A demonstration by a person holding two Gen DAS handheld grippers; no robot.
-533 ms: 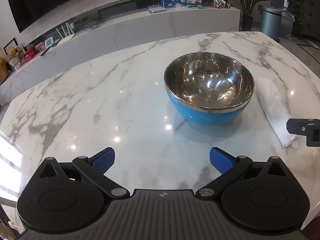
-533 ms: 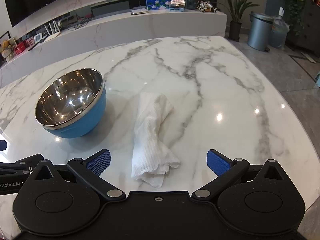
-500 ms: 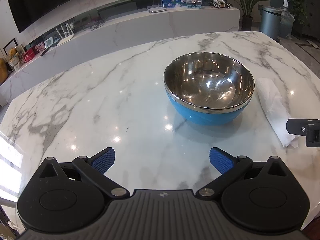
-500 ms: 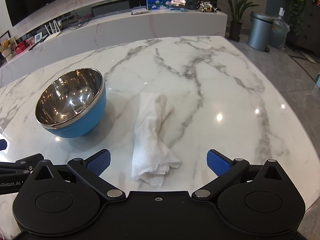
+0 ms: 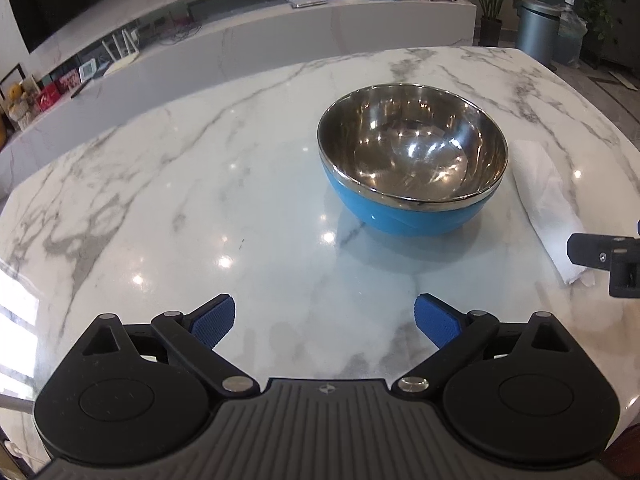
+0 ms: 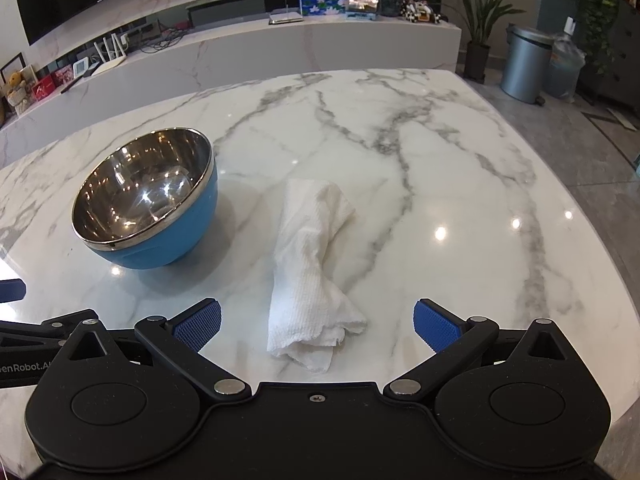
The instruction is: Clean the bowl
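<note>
I'm holding my left claw [image 5: 324, 316] spread wide and empty over the marble desk [image 5: 200, 200], the blue steel bowl [image 5: 412, 160] sitting ahead slightly right, while my right claw [image 6: 316, 320], also spread, is hovering with the crumpled paper towel [image 6: 316, 264] between its tips, untouched.

bowl [image 6: 146, 200]: on the tabletop [image 6: 460, 184], toward its left edge
paper towel [image 6: 314, 264]: just right of bowl, apart

2 low wrist views, shared bowl [image 5: 412, 168]
</note>
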